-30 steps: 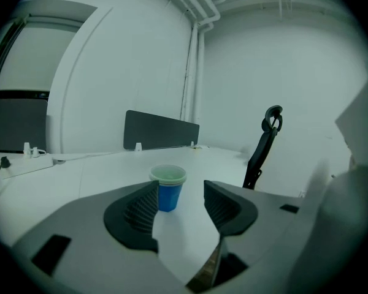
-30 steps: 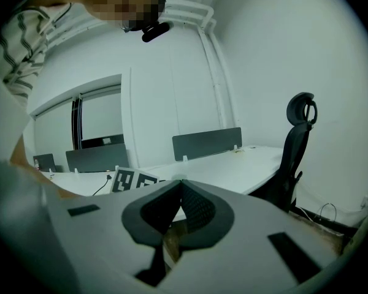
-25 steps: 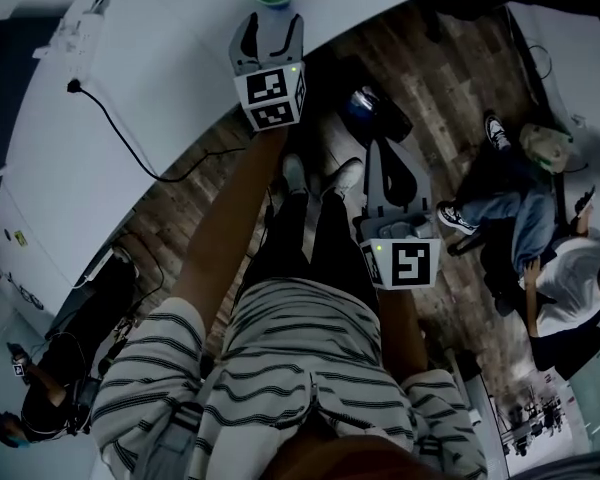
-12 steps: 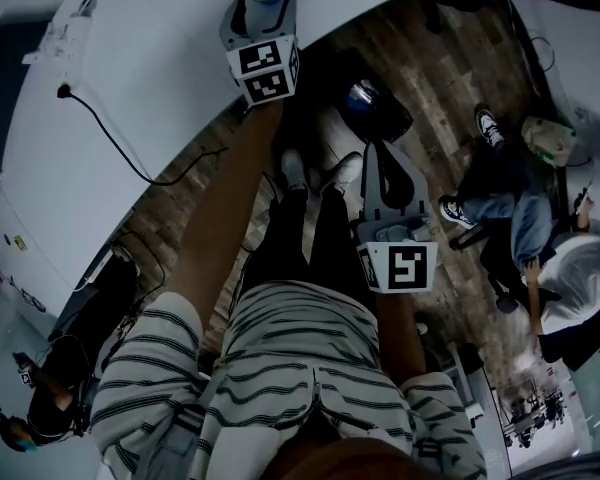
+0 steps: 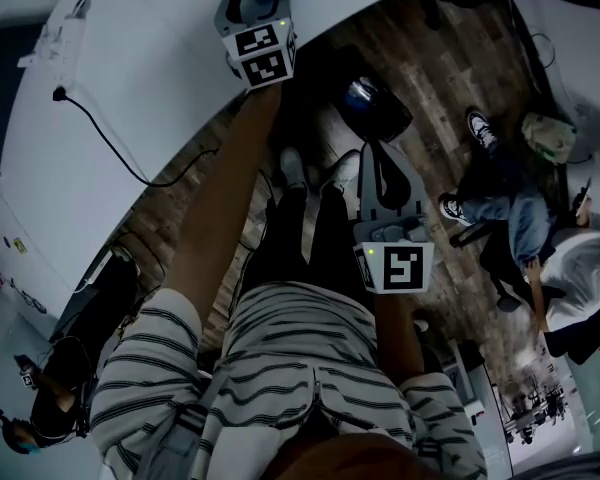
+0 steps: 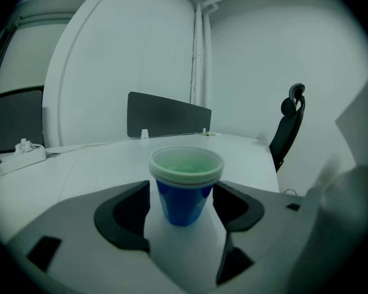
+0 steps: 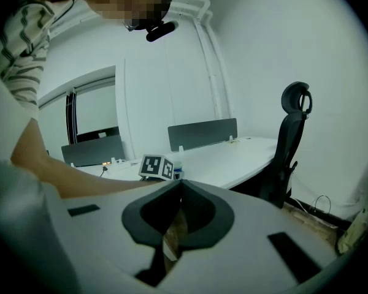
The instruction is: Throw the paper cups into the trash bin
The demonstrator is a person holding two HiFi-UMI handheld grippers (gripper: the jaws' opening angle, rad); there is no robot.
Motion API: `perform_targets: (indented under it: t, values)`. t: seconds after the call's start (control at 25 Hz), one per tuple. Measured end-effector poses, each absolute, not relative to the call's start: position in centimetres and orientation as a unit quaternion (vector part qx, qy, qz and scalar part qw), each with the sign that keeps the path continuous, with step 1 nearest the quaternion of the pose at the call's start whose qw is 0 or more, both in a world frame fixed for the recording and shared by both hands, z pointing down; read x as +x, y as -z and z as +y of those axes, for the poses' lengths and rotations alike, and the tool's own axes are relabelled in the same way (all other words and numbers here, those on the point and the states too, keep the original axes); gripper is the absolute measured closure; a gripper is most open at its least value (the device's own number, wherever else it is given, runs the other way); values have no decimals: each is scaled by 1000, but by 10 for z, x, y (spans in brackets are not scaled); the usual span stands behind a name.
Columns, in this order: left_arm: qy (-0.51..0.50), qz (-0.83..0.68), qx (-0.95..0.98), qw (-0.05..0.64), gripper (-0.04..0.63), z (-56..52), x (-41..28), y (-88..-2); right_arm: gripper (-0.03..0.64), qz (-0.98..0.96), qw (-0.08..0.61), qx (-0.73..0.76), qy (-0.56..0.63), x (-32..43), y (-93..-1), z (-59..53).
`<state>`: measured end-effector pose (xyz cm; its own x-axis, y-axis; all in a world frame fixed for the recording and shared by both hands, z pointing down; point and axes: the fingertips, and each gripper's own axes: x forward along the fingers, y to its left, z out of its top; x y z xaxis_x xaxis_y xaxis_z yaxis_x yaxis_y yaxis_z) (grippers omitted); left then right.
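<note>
**Left hand-held gripper moves in around the cup**

Since a second ago, the left hand-held gripper (image 5: pixel 257 6) has pushed forward over the white worktop (image 5: pixel 130 68). The cup (image 6: pixel 185 185), which stood clear beyond its tips then, now sits between its jaws. Those jaws have just been opening and are now spread wide, one dark pad on each side of the blue wall. As far as the left gripper view shows, neither pad presses on the cup.

The cup stands upright near the worktop's curved front edge, its long axis vertical and its green-tinted mouth facing up. Its rim looks doubled, so it may be more than one cup nested together.

It lies straight ahead of the left hand-held gripper, centred in the gap, so the coming move is probably just a squeeze on the sides. The wall is thin, so a gentle grip would suit it.

The right hand-held gripper (image 5: pixel 378 158) hangs well apart from the cup, off the worktop and over the wooden floor (image 5: pixel 450 78). Its jaws are together on nothing, and the left one is clearly the nearer.

A dark round container (image 5: pixel 375 108) on the floor, just beyond the worktop's front edge, is probably the bin.
</note>
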<state>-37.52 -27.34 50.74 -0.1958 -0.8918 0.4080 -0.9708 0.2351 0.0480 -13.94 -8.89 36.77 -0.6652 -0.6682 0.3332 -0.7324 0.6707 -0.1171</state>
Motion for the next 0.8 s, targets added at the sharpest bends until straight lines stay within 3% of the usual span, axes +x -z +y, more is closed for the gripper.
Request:
perform_targets:
  t: [0.24,0.8]
  values:
    - [-119,-766,604,183,305,-273,-379,-507,603,-900,143,396,-117,-134,-373,-88]
    - [-89,-762,619,169,313,-261,-364,-473,603,-889,131,423,-113,-107,-364,-90]
